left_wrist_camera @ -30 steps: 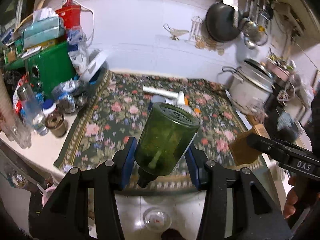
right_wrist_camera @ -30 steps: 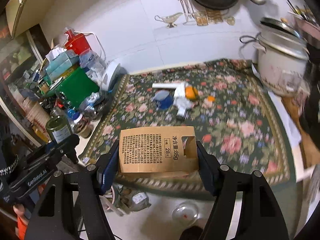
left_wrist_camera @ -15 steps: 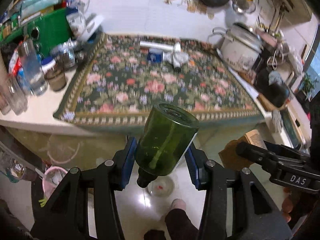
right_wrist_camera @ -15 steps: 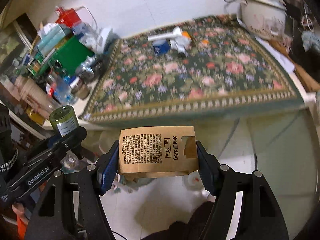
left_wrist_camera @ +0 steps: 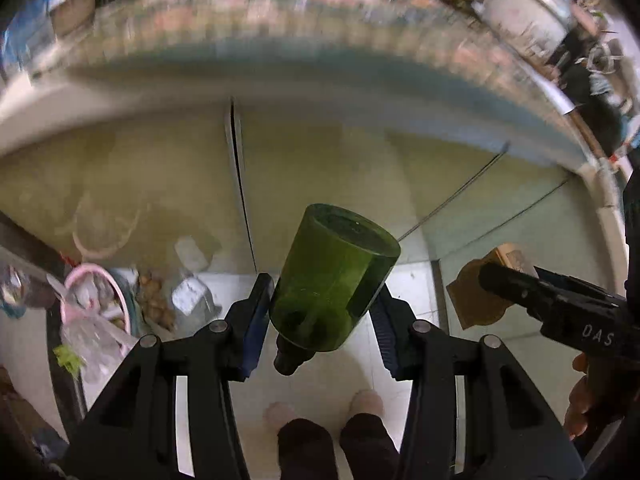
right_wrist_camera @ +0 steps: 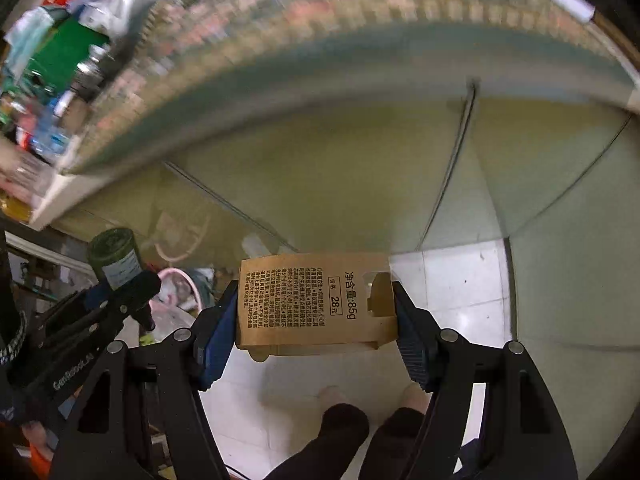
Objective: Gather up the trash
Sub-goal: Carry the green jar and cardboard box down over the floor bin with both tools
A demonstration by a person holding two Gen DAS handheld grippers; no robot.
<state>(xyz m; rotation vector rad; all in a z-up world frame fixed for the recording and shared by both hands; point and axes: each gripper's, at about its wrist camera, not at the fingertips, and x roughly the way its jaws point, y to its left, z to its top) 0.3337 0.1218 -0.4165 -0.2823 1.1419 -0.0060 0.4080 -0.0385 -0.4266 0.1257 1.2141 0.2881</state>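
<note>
My left gripper (left_wrist_camera: 322, 304) is shut on a green glass bottle (left_wrist_camera: 334, 280), held neck toward the camera. The bottle also shows in the right wrist view (right_wrist_camera: 114, 256). My right gripper (right_wrist_camera: 314, 316) is shut on a brown paper package (right_wrist_camera: 316, 300) with printed text; the package also shows in the left wrist view (left_wrist_camera: 480, 292). Both point down at the white tiled floor in front of the counter. A pink-rimmed trash bin (left_wrist_camera: 96, 300) with a plastic bag stands on the floor at the left, and shows in the right wrist view (right_wrist_camera: 180, 288).
The counter edge with the floral cloth (left_wrist_camera: 320, 20) arcs across the top, blurred. Yellowish cabinet doors (left_wrist_camera: 320, 168) stand below it. More rubbish (left_wrist_camera: 188, 296) lies on the floor beside the bin. The person's legs and feet (left_wrist_camera: 332, 440) are at the bottom.
Both grippers have swung down and back from the counter toward the floor, still holding the bottle and the package. The bin has come into view at the left.
</note>
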